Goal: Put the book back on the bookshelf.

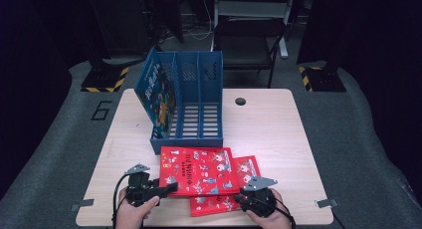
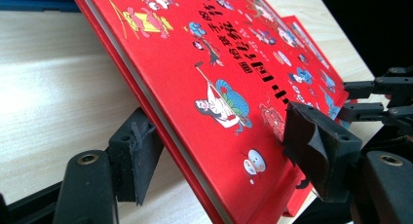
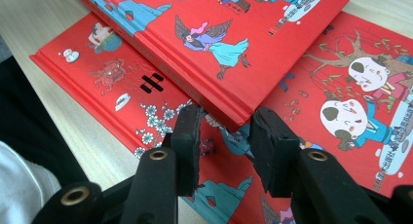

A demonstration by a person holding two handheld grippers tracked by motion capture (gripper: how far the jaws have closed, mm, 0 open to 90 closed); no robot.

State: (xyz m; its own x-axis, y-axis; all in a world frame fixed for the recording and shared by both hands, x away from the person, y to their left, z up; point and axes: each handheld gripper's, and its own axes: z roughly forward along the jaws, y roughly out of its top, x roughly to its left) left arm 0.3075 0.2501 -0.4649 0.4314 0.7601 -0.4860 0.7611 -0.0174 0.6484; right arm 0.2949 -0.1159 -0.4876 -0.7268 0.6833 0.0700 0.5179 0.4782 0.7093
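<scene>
Glossy hardcover on top red book (image 2: 214, 87); bench (image 1: 268, 134) finished in matt pale wood-grain; blue file rack (image 1: 196, 97) moulded plastic

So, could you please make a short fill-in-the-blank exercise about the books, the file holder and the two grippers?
1. The top red book lies partly over a second ____ book.
2. The blue file holder has a ____ book standing in its left compartment.
3. The left gripper has the top book's edge ____ its jaws.
4. The right gripper is at a ____ of the top book.

Missing words: red; blue; between; corner
</scene>
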